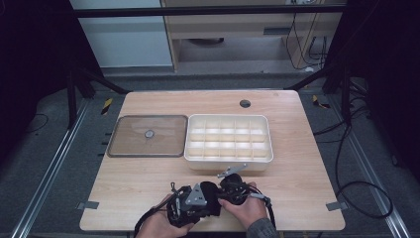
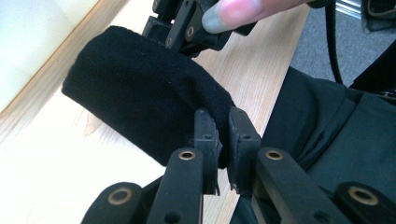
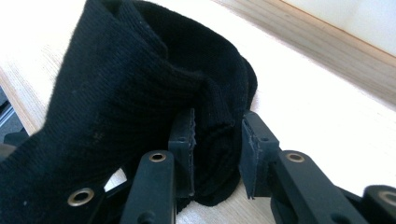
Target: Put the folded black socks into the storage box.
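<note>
Both hands sit at the table's (image 1: 297, 198) near edge, pressed together over a black sock (image 1: 210, 191). The left gripper (image 2: 223, 135) is clamped on one fold of the sock; the right gripper (image 3: 217, 140) pinches its ribbed cuff between its pads. Just beyond them stands the white compartment tray (image 1: 228, 157), with a brown lid (image 1: 147, 136) lying flat to its left.
</note>
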`<state>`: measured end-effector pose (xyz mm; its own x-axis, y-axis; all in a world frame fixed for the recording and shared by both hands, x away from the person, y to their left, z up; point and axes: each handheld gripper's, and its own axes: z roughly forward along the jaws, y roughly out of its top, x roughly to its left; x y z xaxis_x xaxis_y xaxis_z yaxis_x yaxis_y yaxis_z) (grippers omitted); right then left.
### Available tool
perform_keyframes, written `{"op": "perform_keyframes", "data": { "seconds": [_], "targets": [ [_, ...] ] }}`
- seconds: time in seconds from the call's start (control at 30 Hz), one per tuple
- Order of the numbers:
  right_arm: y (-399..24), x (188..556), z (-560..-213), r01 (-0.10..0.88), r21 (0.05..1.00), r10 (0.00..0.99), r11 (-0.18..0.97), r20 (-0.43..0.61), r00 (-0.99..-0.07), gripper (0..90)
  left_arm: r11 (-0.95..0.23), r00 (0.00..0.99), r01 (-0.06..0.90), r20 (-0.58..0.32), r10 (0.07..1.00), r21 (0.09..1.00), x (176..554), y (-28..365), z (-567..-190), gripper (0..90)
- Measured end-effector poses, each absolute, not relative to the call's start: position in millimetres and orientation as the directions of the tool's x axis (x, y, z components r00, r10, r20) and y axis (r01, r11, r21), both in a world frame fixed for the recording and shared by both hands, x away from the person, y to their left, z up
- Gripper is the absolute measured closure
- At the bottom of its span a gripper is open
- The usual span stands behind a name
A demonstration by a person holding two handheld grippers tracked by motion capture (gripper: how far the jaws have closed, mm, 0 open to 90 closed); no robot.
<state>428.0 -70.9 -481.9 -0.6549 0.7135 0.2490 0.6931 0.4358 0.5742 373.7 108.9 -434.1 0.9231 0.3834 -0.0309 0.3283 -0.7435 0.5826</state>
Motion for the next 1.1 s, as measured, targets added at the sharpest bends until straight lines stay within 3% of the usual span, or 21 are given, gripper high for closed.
{"op": "perform_keyframes", "data": {
  "seconds": [0.33, 0.4, 0.43, 0.5, 0.77, 1.1],
  "targets": [
    [-73, 430, -481, 0.693, 0.574, 0.708, 0.436, 0.256, -0.658, 65.7, -0.756, 0.927, 0.317, -0.02, 0.374, 0.573, 372, 103, -436, 83.8],
    [-74, 429, -478, 0.689, 0.579, 0.707, 0.437, 0.252, -0.66, 57.7, -0.752, 0.924, 0.322, -0.019, 0.381, 0.575, 373, 104, -436, 83.8],
    [-75, 427, -474, 0.679, 0.585, 0.704, 0.444, 0.241, -0.668, 49.4, -0.751, 0.924, 0.324, -0.022, 0.381, 0.575, 373, 105, -436, 83.7],
    [-80, 425, -469, 0.664, 0.593, 0.7, 0.456, 0.221, -0.679, 46.2, -0.757, 0.924, 0.324, -0.02, 0.381, 0.567, 373, 105, -437, 83.7],
    [-101, 418, -453, 0.658, 0.618, 0.714, 0.431, 0.212, -0.667, 50.3, -0.765, 0.93, 0.324, -0.037, 0.366, 0.557, 376, 95, -444, 83.6],
    [-115, 418, -460, 0.682, 0.601, 0.736, 0.418, 0.216, -0.642, 52.6, -0.778, 0.931, 0.342, -0.074, 0.359, 0.527, 385, 83, -458, 83.4]
  ]
}}
